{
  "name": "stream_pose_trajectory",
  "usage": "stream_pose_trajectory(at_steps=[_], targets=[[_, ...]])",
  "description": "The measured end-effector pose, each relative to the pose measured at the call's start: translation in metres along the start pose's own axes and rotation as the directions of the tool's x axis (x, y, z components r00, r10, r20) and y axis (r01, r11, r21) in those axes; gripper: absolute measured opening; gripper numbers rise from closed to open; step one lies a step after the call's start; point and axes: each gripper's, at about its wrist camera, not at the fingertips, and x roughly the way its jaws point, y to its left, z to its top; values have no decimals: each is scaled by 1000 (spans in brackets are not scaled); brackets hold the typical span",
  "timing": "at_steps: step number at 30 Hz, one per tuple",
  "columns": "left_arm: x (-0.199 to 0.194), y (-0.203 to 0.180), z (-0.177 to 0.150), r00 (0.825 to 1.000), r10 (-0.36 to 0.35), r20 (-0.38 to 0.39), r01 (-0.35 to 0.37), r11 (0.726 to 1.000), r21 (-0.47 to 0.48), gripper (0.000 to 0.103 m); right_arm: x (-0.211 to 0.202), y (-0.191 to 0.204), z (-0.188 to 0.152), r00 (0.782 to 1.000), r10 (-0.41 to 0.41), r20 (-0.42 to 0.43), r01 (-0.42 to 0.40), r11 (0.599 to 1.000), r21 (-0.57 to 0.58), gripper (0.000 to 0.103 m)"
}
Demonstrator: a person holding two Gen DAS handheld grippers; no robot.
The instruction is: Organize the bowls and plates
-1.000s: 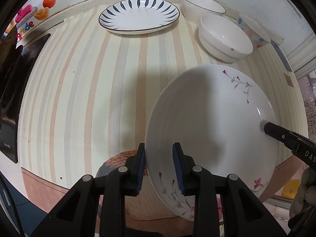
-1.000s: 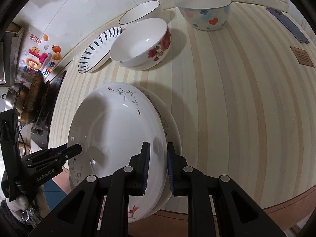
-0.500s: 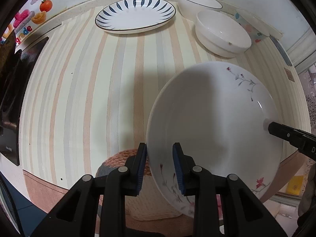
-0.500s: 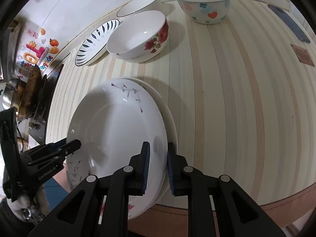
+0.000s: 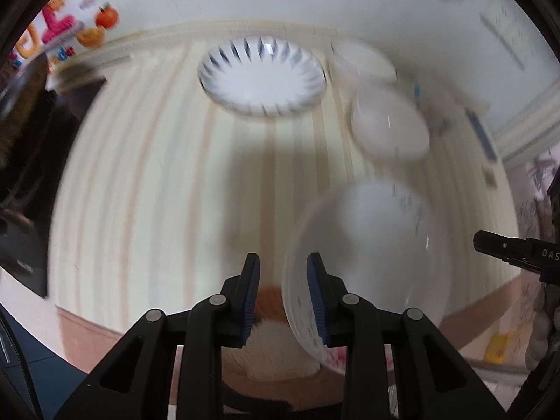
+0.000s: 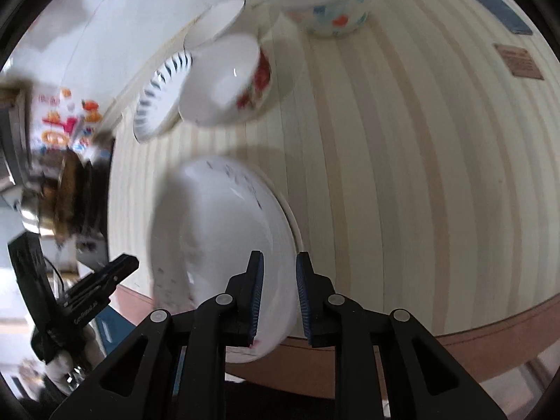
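A white flower-sprig plate (image 5: pixel 371 252) lies at the near edge of the striped counter, on another white plate whose rim (image 6: pixel 296 225) shows beneath it. My left gripper (image 5: pixel 283 294) is open; the plate rim sits near its right finger, and both views are blurred. My right gripper (image 6: pixel 278 294) is open, its fingers astride the plates' near rim. A blue-petal plate (image 5: pixel 260 75) lies at the back; it also shows in the right wrist view (image 6: pixel 157 101).
A red-flower bowl (image 6: pixel 227 84), a plain white bowl (image 6: pixel 215 21) and a heart-pattern bowl (image 6: pixel 325 3) stand at the back. A dark stove (image 5: pixel 28 182) is on the left. A phone (image 6: pixel 488 3) lies far right. The counter edge (image 6: pixel 455 343) is close.
Both grippers have opened and let go of the flower-sprig plate, which now rests on the plate beneath. The left gripper has drawn back and to the left; both views are moving.
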Motion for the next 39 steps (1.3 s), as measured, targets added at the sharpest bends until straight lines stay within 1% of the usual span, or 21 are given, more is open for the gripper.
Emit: stream_pose_trajectory(at_steps=[1,2,3,4,5,7,8,11,12,16,18,20,22,23,24,25,27,29,33,36,39], targets=[[-5,6,14,1000,-5,18,5,1000,-16,33,-4,6,9,1000,9,9,-9,1000,1,25],[-6,10,26,1000,-6,26,7,1000,-28,34,-10,19,22,999,32,25,-32,999,-2,28],[-6,17,41,999,-4,36,5,999,-43,34,-12,30,33,998,59,37,-59,998,-9,34],[-4,25,58,999,6,43,-4,998,-60,34,-12,50,52,993,107,43,-105,994,-30,39],[0,35,76,998,20,52,-16,997,-76,34,-9,65,68,991,129,41,-127,991,-39,40],[14,52,115,997,53,59,-47,994,-102,34,6,97,100,989,146,31,-144,987,-71,40],[19,59,126,997,60,56,-54,993,-107,34,15,109,113,990,136,26,-133,987,-90,40],[48,81,170,995,92,33,-87,988,-127,34,57,139,155,998,61,-7,-62,991,-122,40],[57,85,179,995,97,22,-93,987,-133,34,74,147,168,999,29,-18,-31,992,-121,40],[105,96,207,994,91,-53,-97,987,-127,34,117,158,200,997,-35,-63,25,989,-148,40],[123,98,213,991,100,-84,-109,988,-111,34,138,162,212,992,-83,-92,68,986,-153,40],[136,98,217,989,101,-107,-112,988,-106,34,153,154,216,987,-107,-120,88,984,-153,40],[148,99,220,988,92,-125,-106,988,-109,34,166,147,221,983,-130,-129,110,982,-152,40],[154,100,221,987,88,-131,-103,989,-111,34,172,146,222,981,-141,-135,120,981,-155,38],[157,100,222,988,82,-134,-97,989,-110,34,176,144,223,979,-148,-137,126,980,-156,34],[160,101,222,989,73,-129,-87,990,-110,34,180,144,222,977,-167,-132,145,976,-163,24],[162,99,222,993,52,-104,-63,992,-107,24,182,149,222,975,-196,-102,173,964,-202,18],[162,96,222,993,81,-91,-90,991,-97,22,181,152,222,976,-205,-76,184,958,-219,17],[156,93,218,993,95,-67,-101,991,-93,21,181,154,218,977,-207,-49,190,951,-244,17],[144,91,213,994,98,-42,-102,991,-87,21,176,154,214,980,-194,-46,177,953,-247,17],[126,87,206,994,106,-12,-107,991,-84,21,170,161,206,982,-189,-24,177,949,-263,17]])
